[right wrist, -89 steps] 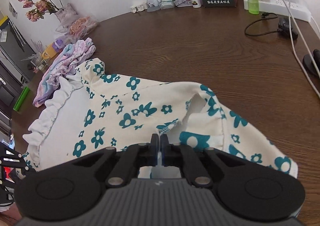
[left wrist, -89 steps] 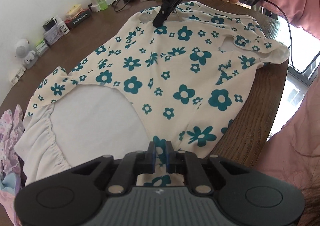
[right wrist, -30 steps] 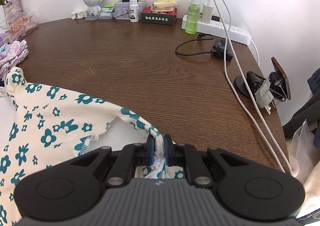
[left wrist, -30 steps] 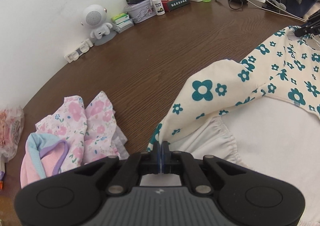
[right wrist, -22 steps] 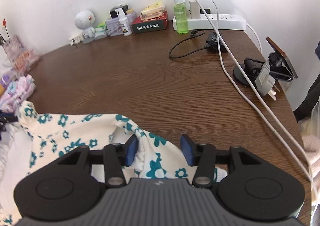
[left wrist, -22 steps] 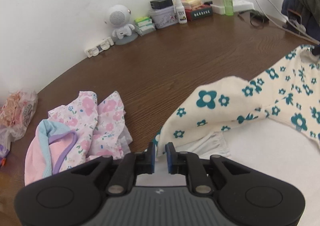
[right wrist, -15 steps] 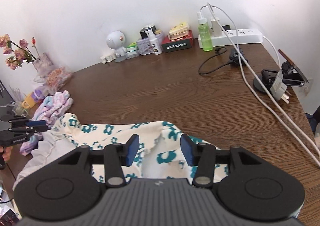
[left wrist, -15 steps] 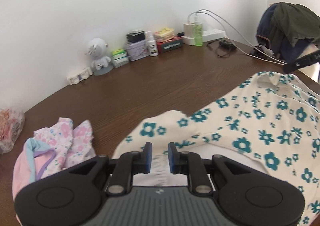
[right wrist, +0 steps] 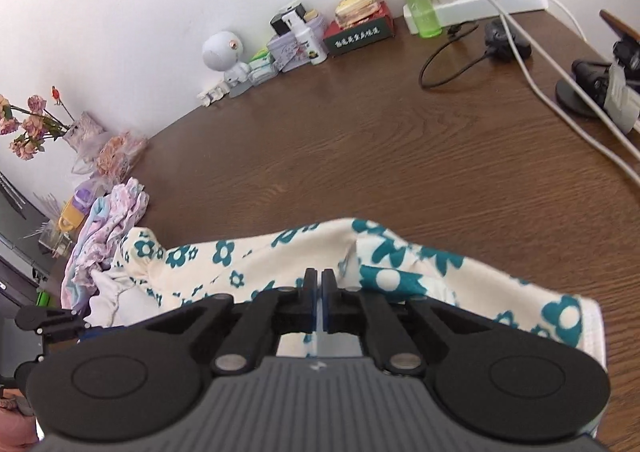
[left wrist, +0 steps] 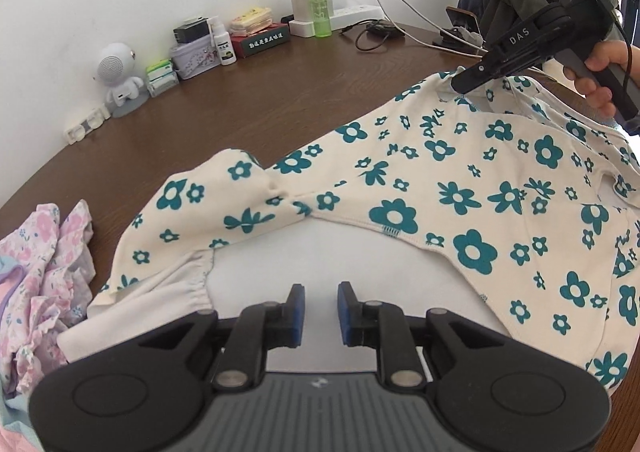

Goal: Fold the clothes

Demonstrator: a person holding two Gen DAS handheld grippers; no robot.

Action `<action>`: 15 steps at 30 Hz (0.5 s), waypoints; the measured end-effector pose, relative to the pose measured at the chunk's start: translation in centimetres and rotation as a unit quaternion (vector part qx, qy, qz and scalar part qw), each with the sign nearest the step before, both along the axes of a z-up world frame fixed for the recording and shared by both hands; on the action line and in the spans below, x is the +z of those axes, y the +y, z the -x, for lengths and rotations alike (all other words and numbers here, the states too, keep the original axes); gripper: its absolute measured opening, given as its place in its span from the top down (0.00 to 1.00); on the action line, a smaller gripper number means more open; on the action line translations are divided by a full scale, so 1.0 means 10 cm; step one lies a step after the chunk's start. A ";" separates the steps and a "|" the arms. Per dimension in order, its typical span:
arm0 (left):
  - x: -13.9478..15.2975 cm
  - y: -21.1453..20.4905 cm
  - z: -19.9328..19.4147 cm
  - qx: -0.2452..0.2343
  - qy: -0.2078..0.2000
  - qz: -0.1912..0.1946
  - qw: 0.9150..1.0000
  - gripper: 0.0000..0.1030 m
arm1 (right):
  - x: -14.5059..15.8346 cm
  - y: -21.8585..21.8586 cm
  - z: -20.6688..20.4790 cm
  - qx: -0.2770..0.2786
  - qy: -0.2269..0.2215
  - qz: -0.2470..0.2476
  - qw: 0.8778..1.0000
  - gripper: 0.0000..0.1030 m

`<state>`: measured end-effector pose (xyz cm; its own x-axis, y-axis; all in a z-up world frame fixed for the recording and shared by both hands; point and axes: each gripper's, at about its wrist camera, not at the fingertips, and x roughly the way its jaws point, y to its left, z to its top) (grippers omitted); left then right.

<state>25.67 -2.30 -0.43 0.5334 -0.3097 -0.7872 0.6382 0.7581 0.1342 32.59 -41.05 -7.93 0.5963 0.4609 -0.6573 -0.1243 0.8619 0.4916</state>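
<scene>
The round brown wooden desk (left wrist: 224, 120) carries a cream top with teal flowers (left wrist: 460, 188), spread at its 5 o'clock side. The right gripper (right wrist: 315, 280) has its fingers together at the top's collar; whether they pinch cloth I cannot tell. The left gripper (left wrist: 320, 306) hangs over the white lining, fingers slightly apart, holding nothing.

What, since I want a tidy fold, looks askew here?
The floral garment lies uneven: its sleeve is bunched and creased at the armpit, and the white ruffled underlayer sticks out below it. Nothing looks spilled or damaged.
</scene>
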 end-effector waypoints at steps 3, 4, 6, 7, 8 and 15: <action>0.00 0.00 0.01 0.001 -0.004 0.001 1.000 0.84 | 0.05 -0.08 0.06 0.010 0.009 -0.007 1.000 0.70; 0.00 0.00 0.02 0.001 -0.006 0.001 1.000 0.84 | 0.08 -0.09 0.13 0.012 0.007 -0.002 1.000 0.53; -0.01 0.00 0.03 0.000 -0.010 0.001 1.000 0.84 | 0.21 -0.12 0.39 0.022 -0.023 0.033 0.999 0.53; -0.01 0.00 0.04 0.000 -0.012 0.000 1.000 0.84 | 0.25 -0.16 0.51 0.017 -0.029 0.053 0.998 0.53; -0.01 -0.01 0.05 0.000 -0.013 -0.002 1.000 0.84 | 0.28 -0.21 0.63 0.005 -0.030 0.078 0.997 0.53; -0.02 -0.06 0.08 -0.003 -0.024 -0.012 1.000 0.86 | 0.16 -0.43 0.94 -0.033 -0.013 0.138 0.990 0.53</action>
<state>24.89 -2.85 -0.59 0.5685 -0.2939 -0.7684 0.6356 0.7499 0.1834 23.22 -45.37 -6.34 0.6380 0.2260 -0.7361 -0.0734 0.9694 0.2341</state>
